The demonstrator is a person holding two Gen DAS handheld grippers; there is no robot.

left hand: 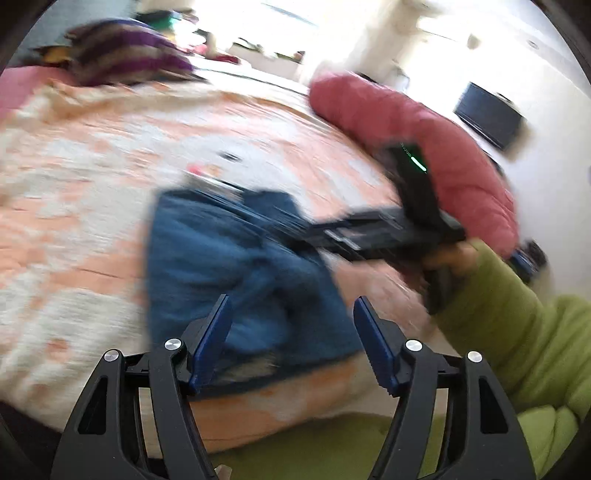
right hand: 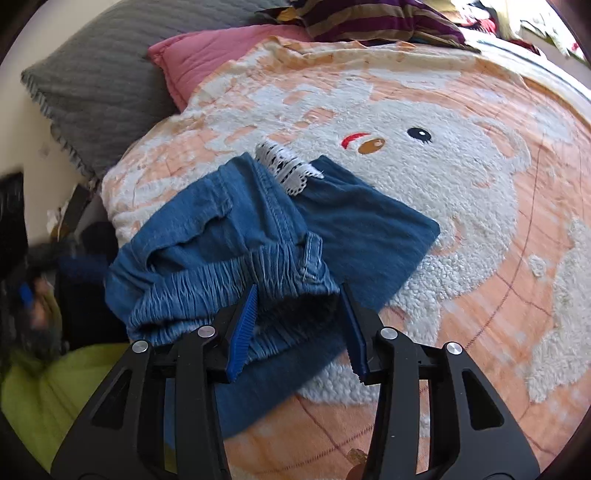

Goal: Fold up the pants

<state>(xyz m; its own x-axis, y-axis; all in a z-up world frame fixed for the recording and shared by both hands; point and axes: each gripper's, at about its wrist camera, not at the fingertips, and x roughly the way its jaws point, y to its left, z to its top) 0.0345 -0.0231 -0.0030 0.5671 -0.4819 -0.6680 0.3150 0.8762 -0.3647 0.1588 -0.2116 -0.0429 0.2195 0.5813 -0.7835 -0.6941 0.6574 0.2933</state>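
Blue denim pants (right hand: 236,236) with an elastic waistband (right hand: 207,291) and white lace trim (right hand: 288,166) lie folded on the orange and white blanket (right hand: 461,206). My right gripper (right hand: 299,325) is open, its blue pads on either side of the waistband end, close above it. In the blurred left wrist view the pants (left hand: 236,269) lie just ahead of my left gripper (left hand: 291,332), which is open and empty. The right gripper's black body (left hand: 388,232) reaches over the pants from the right, held by a hand in a green sleeve (left hand: 517,332).
A grey pillow (right hand: 99,81) and a pink pillow (right hand: 221,51) lie at the bed's far left. A purple striped cloth (right hand: 376,18) lies at the back. A red bolster (left hand: 424,147) lies to the right. The bed's edge is near me.
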